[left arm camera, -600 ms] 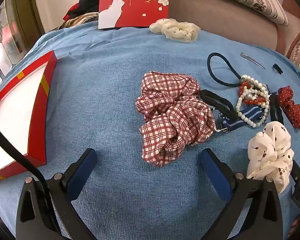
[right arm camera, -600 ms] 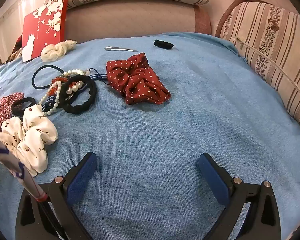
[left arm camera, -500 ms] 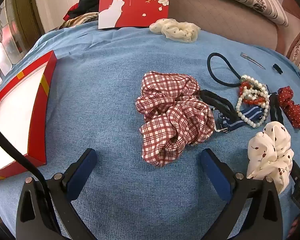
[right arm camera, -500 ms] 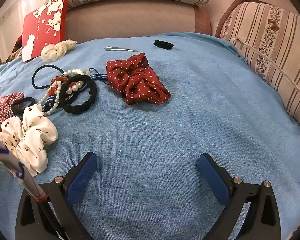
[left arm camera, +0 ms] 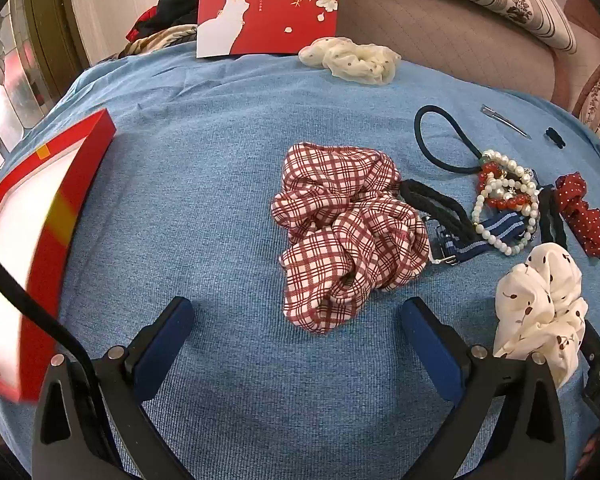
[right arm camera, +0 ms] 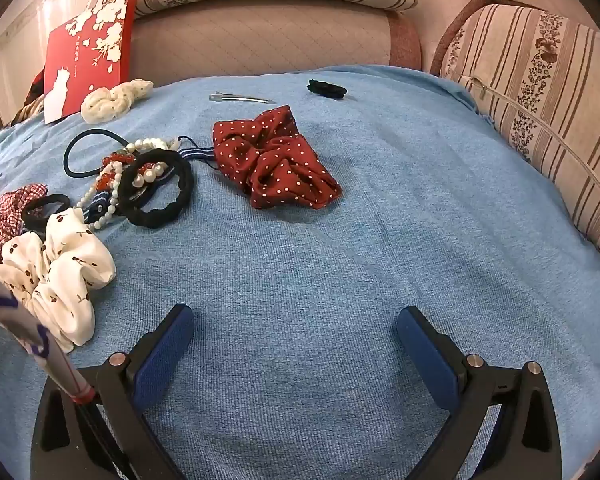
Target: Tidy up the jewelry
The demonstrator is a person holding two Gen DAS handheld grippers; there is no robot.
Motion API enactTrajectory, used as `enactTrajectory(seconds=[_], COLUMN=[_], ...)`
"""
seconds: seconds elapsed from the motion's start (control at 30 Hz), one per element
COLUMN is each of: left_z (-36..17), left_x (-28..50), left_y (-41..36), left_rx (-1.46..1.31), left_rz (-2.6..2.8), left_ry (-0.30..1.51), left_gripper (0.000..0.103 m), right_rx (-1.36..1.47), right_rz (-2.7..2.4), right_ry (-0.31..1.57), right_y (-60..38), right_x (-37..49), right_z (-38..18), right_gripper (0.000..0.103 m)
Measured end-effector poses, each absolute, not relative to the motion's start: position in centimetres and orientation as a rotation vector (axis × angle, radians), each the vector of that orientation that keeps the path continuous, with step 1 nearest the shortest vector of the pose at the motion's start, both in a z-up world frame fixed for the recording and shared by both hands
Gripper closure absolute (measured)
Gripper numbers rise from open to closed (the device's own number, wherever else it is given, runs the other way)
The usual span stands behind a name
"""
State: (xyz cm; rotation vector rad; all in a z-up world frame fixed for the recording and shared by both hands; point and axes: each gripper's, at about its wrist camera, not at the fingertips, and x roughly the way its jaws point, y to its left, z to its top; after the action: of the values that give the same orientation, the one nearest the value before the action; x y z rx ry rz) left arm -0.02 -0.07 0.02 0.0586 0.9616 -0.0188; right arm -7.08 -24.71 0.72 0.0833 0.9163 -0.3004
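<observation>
My left gripper [left arm camera: 296, 324] stands at its widest with nothing between its blue pads; the red plaid scrunchie [left arm camera: 346, 232] lies on the blue cloth [left arm camera: 204, 184] just ahead of the gap, nearer the right-hand finger, not touching either; the red box [left arm camera: 56, 216] sits well out past the left-hand finger; the white cherry-print scrunchie [left arm camera: 540, 304] lies just outside the right-hand finger. My right gripper [right arm camera: 296, 324] is likewise fully spread and empty, over bare cloth; the red dotted scrunchie [right arm camera: 274, 160] lies well ahead of its gap; the thick black hair tie [right arm camera: 156, 188] and the pearl and red bead bracelets [right arm camera: 116, 176] lie ahead, off to the left-hand side; the metal hair clip [right arm camera: 240, 99] lies farther ahead.
</observation>
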Motion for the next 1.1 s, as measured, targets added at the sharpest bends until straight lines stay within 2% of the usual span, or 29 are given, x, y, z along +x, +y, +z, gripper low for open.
enactTrajectory(seconds=[0.93, 1.1], left_z=[0.2, 0.9], left_x=[0.5, -1.7], left_y=[-0.2, 0.2], left_rx=[0.059, 0.049], left_rz=[-0.023, -0.014], left_ry=[0.979, 0.988], left_gripper=[0.0, 0.0], right_rx=[0.125, 0.124], right_rz=[-0.285, -0.285], right_ry=[0.941, 0.942], right_y=[-24.9, -24.8], right_x=[-7.2, -7.2], right_z=[0.4, 0.5], right_gripper=[0.0, 0.0])
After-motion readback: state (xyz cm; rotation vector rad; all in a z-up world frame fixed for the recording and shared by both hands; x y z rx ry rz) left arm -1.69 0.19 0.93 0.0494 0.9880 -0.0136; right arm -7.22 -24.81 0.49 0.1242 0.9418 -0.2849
